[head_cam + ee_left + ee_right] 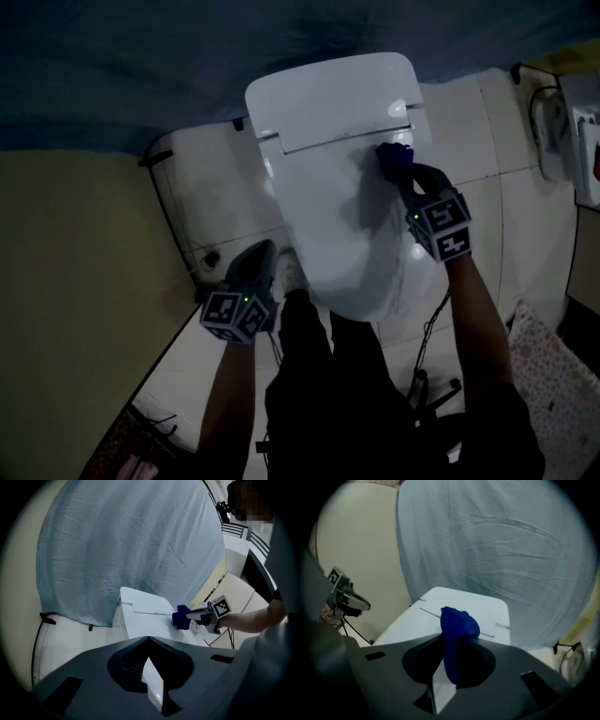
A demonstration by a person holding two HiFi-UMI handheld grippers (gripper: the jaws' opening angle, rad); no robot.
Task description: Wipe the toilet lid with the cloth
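The right gripper (405, 176) has its jaws closed on a bunched blue cloth (394, 157), which sticks out past the tips and rests on the white toilet lid (337, 216). In the head view the cloth sits in the upper right of the lid, just below the seam where the lid meets the toilet's rear section (328, 89). The right gripper view shows the same hold from behind: the cloth (457, 620) runs up between the two jaws of the right gripper (457, 640) and bulges above them, with the toilet lid (410, 623) beyond.

The left gripper (261, 255) is in the lower left of the head view, beside the left edge of the bowl and off the lid, well apart from the cloth. In its own view the left gripper (148, 639) has its jaw tips together with nothing held between them (only a pale sliver of background shows through the hollow below the tips). Farther off in that view, right of centre, the right gripper (193, 617) presses the cloth (180, 618) against the lid (145, 623).

A pale blue sheet (141, 66) hangs behind the toilet, and white floor tiles (487, 122) lie to its right.
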